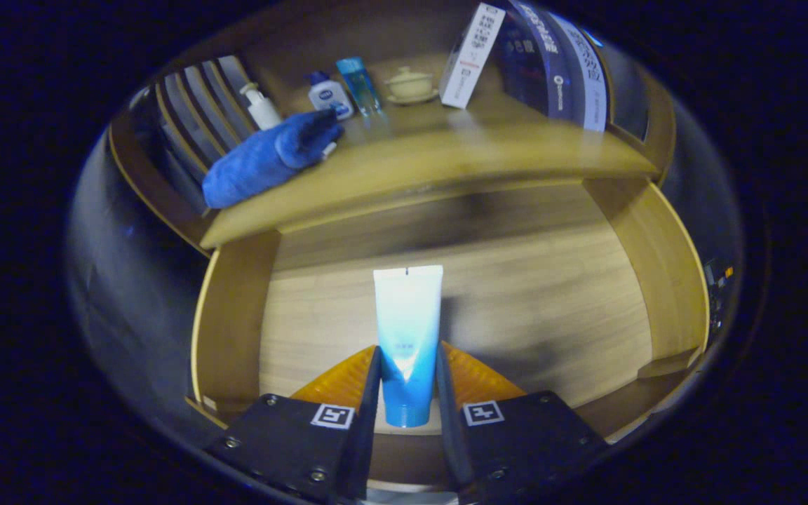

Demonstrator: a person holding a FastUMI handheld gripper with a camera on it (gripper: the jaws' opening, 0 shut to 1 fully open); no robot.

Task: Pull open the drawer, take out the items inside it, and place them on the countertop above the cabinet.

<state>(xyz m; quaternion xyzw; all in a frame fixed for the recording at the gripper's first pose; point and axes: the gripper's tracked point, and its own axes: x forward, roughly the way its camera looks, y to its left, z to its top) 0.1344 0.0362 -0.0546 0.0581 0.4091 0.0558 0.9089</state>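
Countertop (446, 165) of glossy wood carries a blue cloth (264, 158), white box (470, 56) with unreadable print, bottles and a lidded cup (409, 84). Below, the pale wood-grain drawer (516, 301) stands open. Gripper (407, 393) fingers clamp a white-to-blue plastic tube (407, 330), cap toward the camera, above the drawer floor.

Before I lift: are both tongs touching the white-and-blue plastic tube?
Touching. The gripper view shows both fingers of the tongs pressed against the white-and-blue plastic tube's sides, no gap.
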